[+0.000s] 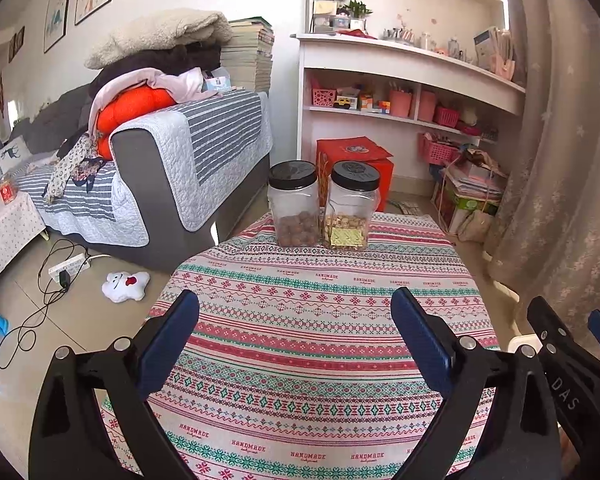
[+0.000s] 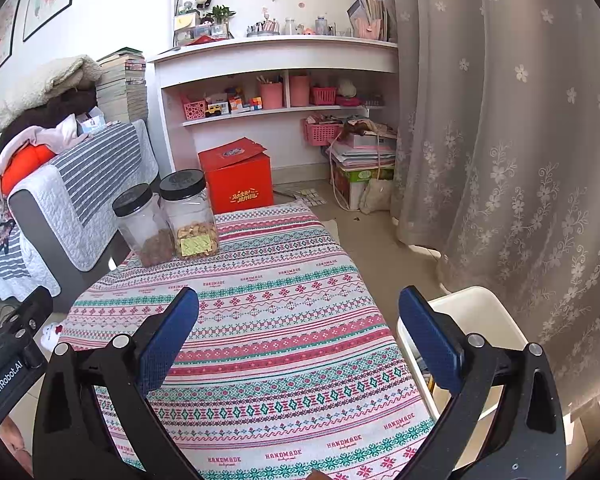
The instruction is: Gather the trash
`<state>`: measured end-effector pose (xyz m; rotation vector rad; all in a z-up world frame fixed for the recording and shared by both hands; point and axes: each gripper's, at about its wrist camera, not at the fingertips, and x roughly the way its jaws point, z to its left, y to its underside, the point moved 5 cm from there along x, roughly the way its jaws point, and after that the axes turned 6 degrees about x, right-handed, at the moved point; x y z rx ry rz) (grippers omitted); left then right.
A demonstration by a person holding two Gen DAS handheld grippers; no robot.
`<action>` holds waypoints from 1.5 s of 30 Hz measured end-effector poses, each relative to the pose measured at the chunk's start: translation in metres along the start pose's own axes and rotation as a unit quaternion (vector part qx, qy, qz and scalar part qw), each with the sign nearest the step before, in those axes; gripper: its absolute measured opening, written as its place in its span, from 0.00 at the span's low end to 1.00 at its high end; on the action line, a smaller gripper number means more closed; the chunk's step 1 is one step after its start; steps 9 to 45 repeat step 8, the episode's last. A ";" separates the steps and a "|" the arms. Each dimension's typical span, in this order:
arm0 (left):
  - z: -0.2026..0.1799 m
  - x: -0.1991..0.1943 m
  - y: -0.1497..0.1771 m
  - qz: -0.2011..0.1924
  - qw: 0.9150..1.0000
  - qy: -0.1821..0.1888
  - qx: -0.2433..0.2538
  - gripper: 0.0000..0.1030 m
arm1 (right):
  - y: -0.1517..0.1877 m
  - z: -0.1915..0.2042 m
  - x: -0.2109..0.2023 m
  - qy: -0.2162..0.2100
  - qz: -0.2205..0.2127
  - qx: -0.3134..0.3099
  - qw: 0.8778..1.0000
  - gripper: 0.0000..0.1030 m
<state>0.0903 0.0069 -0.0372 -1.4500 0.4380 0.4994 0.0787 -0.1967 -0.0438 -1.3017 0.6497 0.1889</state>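
I am holding both tongs spread wide and gripping nothing above the counter (image 1: 320, 320), which is draped in a soft woven cloth banded with pink, green and red patterns. The left tongs (image 1: 296, 316) are hovering over the middle of the cloth; the right tongs (image 2: 300, 312) are hanging nearer its right edge. Just beside that right edge, low on the floor, a white hard-walled bin (image 2: 472, 308) is standing, with something lying inside it that I cannot make out. I am seeing no loose trash on the cloth itself.

At the far edge two clear plastic jars are standing side by side, almost touching, both with black screw lids: the left jar (image 1: 294, 204) with brown nuts, the right jar (image 1: 350, 208) with paler ones and a yellow label. My worry is mistaking these for rubbish, or snagging the loose cloth and dragging it, which I judge could topple the tall, smooth jars off that far edge.
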 end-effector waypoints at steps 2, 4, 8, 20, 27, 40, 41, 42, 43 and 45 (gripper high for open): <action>-0.002 0.000 0.000 0.000 1.000 0.001 0.003 0.91 | -0.001 0.000 -0.001 0.000 -0.002 0.002 1.000 0.93; -0.003 0.000 0.000 0.006 1.000 0.002 0.005 0.91 | -0.003 0.000 -0.002 0.000 -0.005 0.004 1.000 0.93; -0.007 -0.003 0.000 0.005 1.000 -0.005 0.009 0.93 | -0.004 -0.001 -0.002 0.000 -0.006 0.005 1.000 0.93; -0.007 -0.003 0.000 0.005 1.000 -0.005 0.009 0.93 | -0.004 -0.001 -0.002 0.000 -0.006 0.005 1.000 0.93; -0.007 -0.003 0.000 0.005 1.000 -0.005 0.009 0.93 | -0.004 -0.001 -0.002 0.000 -0.006 0.005 1.000 0.93; -0.007 -0.003 0.000 0.005 1.000 -0.005 0.009 0.93 | -0.004 -0.001 -0.002 0.000 -0.006 0.005 1.000 0.93; -0.007 -0.003 0.000 0.005 1.000 -0.005 0.009 0.93 | -0.004 -0.001 -0.002 0.000 -0.006 0.005 1.000 0.93; -0.007 -0.003 0.000 0.005 1.000 -0.005 0.009 0.93 | -0.004 -0.001 -0.002 0.000 -0.006 0.005 1.000 0.93; -0.007 -0.003 0.000 0.005 1.000 -0.005 0.009 0.93 | -0.004 -0.001 -0.002 0.000 -0.006 0.005 1.000 0.93; -0.007 -0.003 0.000 0.005 1.000 -0.005 0.009 0.93 | -0.004 -0.001 -0.002 0.000 -0.006 0.005 1.000 0.93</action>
